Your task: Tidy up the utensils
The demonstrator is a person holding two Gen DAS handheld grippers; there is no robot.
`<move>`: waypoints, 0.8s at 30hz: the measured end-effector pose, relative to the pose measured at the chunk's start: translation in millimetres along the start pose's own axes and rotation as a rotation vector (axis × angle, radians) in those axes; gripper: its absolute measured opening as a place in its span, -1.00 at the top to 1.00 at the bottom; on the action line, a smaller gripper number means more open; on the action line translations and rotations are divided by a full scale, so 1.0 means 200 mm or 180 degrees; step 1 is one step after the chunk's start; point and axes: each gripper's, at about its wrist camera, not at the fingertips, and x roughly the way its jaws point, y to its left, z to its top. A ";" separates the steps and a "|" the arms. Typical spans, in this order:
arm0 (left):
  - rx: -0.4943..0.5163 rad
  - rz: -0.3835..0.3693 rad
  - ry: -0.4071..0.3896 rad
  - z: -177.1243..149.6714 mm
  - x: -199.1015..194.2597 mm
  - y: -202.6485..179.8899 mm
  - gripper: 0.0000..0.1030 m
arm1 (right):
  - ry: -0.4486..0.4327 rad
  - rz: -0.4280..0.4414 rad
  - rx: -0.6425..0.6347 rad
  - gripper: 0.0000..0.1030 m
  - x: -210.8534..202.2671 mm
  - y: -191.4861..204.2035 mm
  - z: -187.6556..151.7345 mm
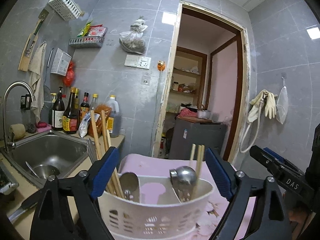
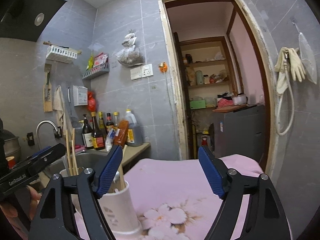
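A white slotted utensil caddy [image 1: 160, 214] stands on a pink flowered cloth [image 2: 180, 190]. Its left compartment holds wooden chopsticks [image 1: 115, 180] and a steel spoon [image 1: 129, 182]. Its right compartment holds a round steel scoop [image 1: 186, 175] and more chopsticks [image 1: 199, 160]. My left gripper [image 1: 161, 156] is open, with a blue pad on each side of the caddy. My right gripper [image 2: 160, 160] is open to the right of the caddy [image 2: 118, 206], with only cloth showing between its pads. Each gripper appears at the edge of the other's view: the right gripper [image 1: 280, 172] and the left gripper [image 2: 46, 156].
A steel sink [image 1: 60, 140] with a faucet [image 1: 12, 100] and a bowl [image 1: 46, 170] in it lies to the left. Sauce bottles [image 1: 70, 116] line the counter's back. Beyond the cloth a doorway opens onto a grey cabinet [image 1: 200, 138] and shelves [image 2: 208, 84].
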 end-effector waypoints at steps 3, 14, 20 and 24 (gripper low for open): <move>-0.0014 -0.0048 0.0051 -0.02 -0.03 -0.03 -0.76 | 0.0021 -0.0061 0.0029 -0.65 -0.07 -0.04 -0.01; -0.0162 -0.0252 0.0386 -0.11 -0.16 -0.13 -0.89 | 0.0160 -0.0145 -0.0006 -0.96 -0.33 -0.11 -0.05; -0.0125 -0.0222 0.0555 -0.16 -0.24 -0.18 -0.89 | 0.0322 -0.0191 -0.0008 -1.00 -0.44 -0.12 -0.11; -0.0053 -0.0209 0.0642 -0.22 -0.31 -0.22 -0.89 | 0.0379 -0.0279 -0.0055 -1.00 -0.52 -0.10 -0.15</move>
